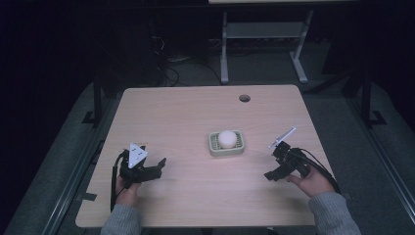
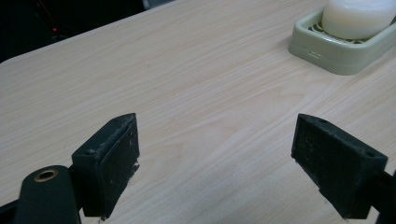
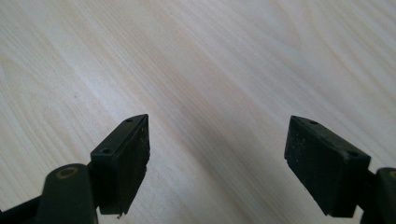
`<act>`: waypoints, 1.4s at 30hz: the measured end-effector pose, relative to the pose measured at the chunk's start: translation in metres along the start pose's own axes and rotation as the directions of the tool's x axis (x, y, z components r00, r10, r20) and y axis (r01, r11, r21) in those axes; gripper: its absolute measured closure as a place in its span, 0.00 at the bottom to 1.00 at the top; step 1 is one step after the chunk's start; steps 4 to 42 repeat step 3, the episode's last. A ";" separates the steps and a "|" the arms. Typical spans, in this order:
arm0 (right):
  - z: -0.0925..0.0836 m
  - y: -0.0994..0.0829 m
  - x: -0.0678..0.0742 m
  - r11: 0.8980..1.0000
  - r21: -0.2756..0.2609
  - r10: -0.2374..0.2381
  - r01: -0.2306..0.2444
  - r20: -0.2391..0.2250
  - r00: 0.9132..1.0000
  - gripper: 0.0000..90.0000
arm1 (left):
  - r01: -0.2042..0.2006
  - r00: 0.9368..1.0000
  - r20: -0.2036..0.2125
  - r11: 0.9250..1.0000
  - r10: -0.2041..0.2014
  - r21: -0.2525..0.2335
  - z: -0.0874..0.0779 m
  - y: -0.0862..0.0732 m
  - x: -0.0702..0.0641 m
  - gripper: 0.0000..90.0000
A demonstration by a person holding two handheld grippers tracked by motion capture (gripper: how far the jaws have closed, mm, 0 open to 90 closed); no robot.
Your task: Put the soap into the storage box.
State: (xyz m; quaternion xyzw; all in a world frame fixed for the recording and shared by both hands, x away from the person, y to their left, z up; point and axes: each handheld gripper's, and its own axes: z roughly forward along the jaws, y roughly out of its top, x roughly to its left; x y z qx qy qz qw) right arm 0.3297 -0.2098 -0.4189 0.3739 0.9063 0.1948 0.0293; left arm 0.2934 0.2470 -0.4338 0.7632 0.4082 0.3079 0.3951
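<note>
My left tongs (image 1: 157, 166) spread, empty | my right tongs (image 1: 272, 172) spread, empty | soap (image 1: 226, 138) sits in its dish (image 1: 214, 148), mid-table (image 1: 181, 112) between them | risk: smooth round bar may slip from a pinch, or the light dish may skid if nudged.

— What is sitting mid-table?
— A pale green soap dish (image 1: 226, 147) is lying flat there.
— And inside?
— A round white soap (image 1: 226, 138) is resting on its slats.
</note>
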 end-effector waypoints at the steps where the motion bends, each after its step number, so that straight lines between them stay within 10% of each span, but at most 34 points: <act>1: 0.001 -0.002 0.001 1.000 -0.006 -0.001 0.001 -0.001 1.000 0.24 | -0.003 1.000 -0.001 1.000 0.003 -0.007 0.001 0.000 0.000 0.16; 42: 0.001 -0.007 0.003 1.000 -0.027 0.007 -0.007 -0.015 1.000 0.24 | -0.005 1.000 0.000 1.000 0.005 -0.007 0.001 0.000 0.000 0.16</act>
